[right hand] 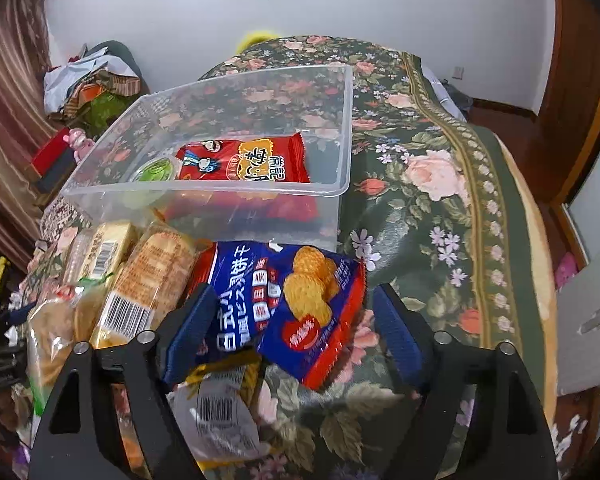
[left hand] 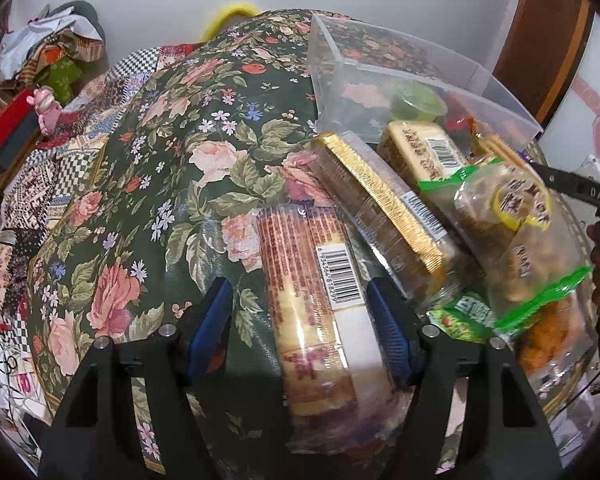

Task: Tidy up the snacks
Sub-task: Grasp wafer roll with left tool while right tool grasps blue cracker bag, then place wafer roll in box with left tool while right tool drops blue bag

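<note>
A clear plastic bin [right hand: 342,128] stands on the floral tablecloth and holds a red snack packet [right hand: 244,162] and a green jelly cup [right hand: 156,170]. It also shows in the left wrist view [left hand: 380,68]. My left gripper [left hand: 300,312] is open around a long cracker sleeve with a barcode [left hand: 316,292], its fingers beside the pack. My right gripper [right hand: 290,324] is open over a blue-and-red biscuit bag [right hand: 296,304]. Several other snack packs lie in a heap to the left [right hand: 140,276], among them a gold-edged pack [left hand: 380,208] and a green-trimmed bag [left hand: 508,232].
The floral tablecloth [right hand: 440,200] covers the table, with its edge falling away to the right. A pile of clothes and boxes [right hand: 88,92] sits at the far left by the wall. A wooden door frame [right hand: 580,80] stands at the right.
</note>
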A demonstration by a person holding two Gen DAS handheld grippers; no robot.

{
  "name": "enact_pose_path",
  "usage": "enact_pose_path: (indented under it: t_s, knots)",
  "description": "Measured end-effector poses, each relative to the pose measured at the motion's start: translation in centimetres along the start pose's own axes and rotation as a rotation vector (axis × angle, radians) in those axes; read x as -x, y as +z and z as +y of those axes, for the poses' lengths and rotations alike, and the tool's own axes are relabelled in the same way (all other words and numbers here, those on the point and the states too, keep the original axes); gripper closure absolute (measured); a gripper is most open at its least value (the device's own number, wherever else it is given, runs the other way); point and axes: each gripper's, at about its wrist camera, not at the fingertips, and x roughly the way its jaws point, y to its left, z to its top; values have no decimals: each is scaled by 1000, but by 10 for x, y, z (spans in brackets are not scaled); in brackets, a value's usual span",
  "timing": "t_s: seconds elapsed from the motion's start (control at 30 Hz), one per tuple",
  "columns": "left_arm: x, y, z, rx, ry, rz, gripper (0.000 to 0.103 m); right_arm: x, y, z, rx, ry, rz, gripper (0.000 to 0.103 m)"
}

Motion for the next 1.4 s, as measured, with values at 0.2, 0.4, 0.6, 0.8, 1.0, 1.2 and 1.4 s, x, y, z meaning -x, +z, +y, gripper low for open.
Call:
enact_pose_path:
  t_s: [0.2,0.4,0.6,0.8,1.0,1.2,1.4]
  knots:
    - [2,-1,3,-8,24,-23,58,-14,-2,6,9,-10,24,16]
    - [5,-1,2,-18,21,-31,58,-13,-4,1,-7,8,12,23]
    - [14,3,-1,-12,10,-51,58,-5,-2,1,19,16,-8,41]
    - [29,12,-3,-12,9,-92,58,8,0,-4,0,36,-41,65]
    - [45,23,-8,-12,-2,-141,58,13,-1,-7,9,30,-43,67]
    - [55,34,-15,-27,-7,-174,58,24,-3,-10,6,26,-69,68]
    - [60,55,-20,-24,-16,-207,58,38,-2,-17,-8,15,-100,68]
